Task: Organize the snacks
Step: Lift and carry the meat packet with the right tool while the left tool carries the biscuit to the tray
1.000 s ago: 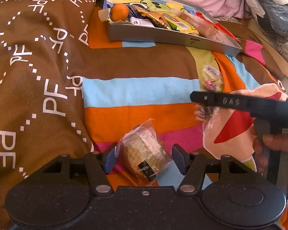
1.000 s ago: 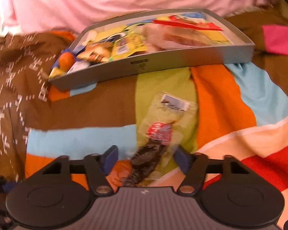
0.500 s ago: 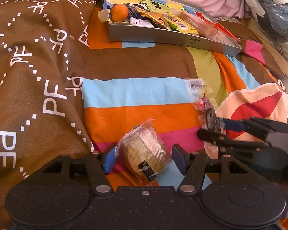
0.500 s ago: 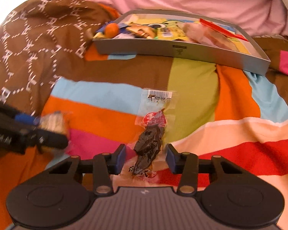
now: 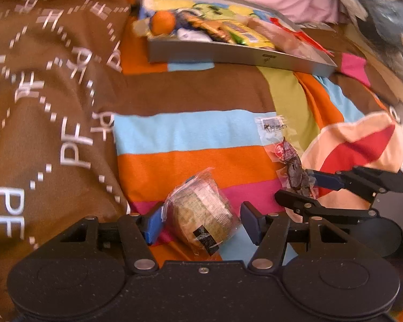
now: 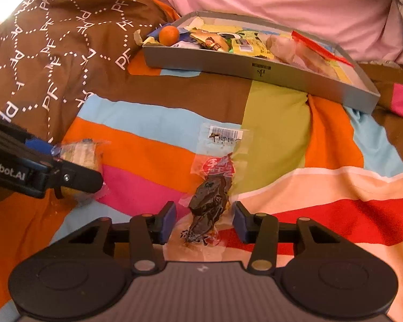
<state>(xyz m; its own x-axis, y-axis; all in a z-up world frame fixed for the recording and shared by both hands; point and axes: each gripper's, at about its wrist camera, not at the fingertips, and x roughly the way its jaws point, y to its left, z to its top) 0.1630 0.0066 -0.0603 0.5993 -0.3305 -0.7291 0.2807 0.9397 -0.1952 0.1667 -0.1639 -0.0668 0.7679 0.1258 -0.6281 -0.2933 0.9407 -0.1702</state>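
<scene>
my left gripper (image 5: 198,225) is gaping around the wrapped cake (image 5: 201,217), my right gripper (image 6: 204,221) gaping around the dark snack packet (image 6: 212,193); contact is hard to make out.

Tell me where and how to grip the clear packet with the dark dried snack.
Grip the dried snack packet across its dark, bulky lower half, coming from its near end. It lies lengthwise between the right gripper fingers, so they close on its narrow sides; its flat labelled top offers less.
</scene>
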